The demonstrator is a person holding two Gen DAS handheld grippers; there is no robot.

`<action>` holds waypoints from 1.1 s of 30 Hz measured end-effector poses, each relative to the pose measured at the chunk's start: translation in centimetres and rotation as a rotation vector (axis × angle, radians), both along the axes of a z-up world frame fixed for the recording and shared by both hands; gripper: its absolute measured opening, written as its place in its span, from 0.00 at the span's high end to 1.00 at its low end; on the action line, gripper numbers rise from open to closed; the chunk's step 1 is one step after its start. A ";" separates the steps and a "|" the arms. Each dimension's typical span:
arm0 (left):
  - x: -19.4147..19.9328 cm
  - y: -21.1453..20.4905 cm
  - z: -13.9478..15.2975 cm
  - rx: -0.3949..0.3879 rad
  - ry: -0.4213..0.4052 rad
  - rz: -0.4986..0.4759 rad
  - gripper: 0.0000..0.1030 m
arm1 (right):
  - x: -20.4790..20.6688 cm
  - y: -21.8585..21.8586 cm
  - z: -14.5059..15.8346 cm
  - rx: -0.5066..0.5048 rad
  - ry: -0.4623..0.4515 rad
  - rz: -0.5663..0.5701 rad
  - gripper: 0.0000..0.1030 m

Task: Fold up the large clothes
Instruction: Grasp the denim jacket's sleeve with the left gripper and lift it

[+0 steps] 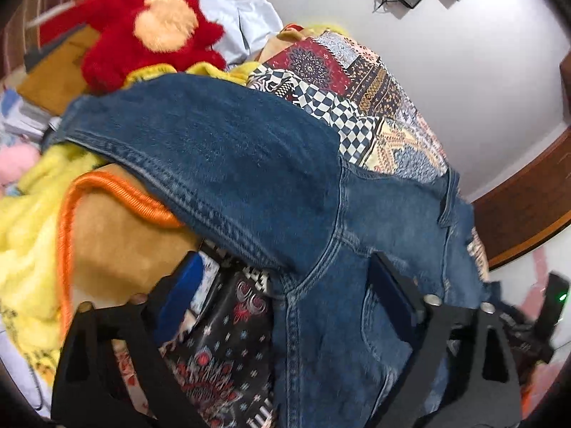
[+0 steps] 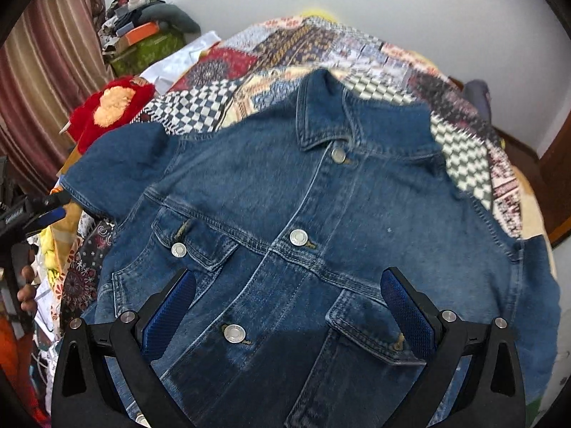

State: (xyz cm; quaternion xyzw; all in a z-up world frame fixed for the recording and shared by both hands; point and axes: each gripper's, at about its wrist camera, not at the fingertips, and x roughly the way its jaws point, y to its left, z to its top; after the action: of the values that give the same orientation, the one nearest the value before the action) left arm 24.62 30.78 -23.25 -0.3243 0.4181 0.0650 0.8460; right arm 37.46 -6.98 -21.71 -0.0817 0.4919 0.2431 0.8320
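The denim jacket (image 2: pixel 303 221) lies front-up on the bed, spread over a patchwork bedspread (image 2: pixel 271 53), collar toward the far wall, its metal buttons fastened down the placket and one chest-pocket flap on each side. The right hand-held gripper (image 2: pixel 289 306) hangs over the jacket's lower front with its blue pads (image 2: pixel 410 314) spread wide, one over each pocket area, nothing pinched between them. At the left edge of that view the left hand-held gripper (image 2: pixel 46 214) shows beside the jacket's sleeve, with a person's fingers (image 2: pixel 26 285) just below it.

From the left wrist view, the left hand-held gripper (image 1: pixel 292 285) sits at the jacket's side seam where the sleeve (image 1: pixel 200 142) branches off; its jaws stand wide and denim lies between them, though the pads are not pressing on it. The sleeve drapes across a tan blanket with orange trim (image 1: pixel 117 235) and yellow fleece (image 1: pixel 32 192). A red plush toy (image 1: pixel 142 32) lies beyond it.
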 end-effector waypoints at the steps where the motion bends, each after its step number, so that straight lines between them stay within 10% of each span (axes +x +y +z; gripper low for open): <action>1: 0.4 0.4 -0.4 -0.028 0.001 0.003 0.17 | 0.2 0.0 -0.2 0.006 0.012 -0.003 0.00; 7: 2.7 2.3 -1.7 -0.053 0.022 0.032 0.37 | 0.9 -0.1 -0.4 0.039 0.037 -0.015 0.00; 18: 6.2 2.3 1.7 0.320 0.050 0.086 0.82 | 0.6 -0.8 1.0 0.060 0.014 -0.019 0.00; 27: 5.8 -6.0 9.6 0.571 -0.162 -0.039 0.90 | -0.8 -3.0 4.2 0.084 -0.052 -0.042 0.00; 33: 7.4 -12.6 8.9 0.504 -0.159 -0.239 0.89 | -1.5 -4.5 5.5 0.108 -0.067 -0.055 0.00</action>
State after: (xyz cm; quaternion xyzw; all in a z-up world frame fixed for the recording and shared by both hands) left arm 32.00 18.13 -14.39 -0.0565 0.3563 0.0410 0.9318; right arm 35.94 -11.49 -16.19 -0.0314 0.4521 0.2435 0.8575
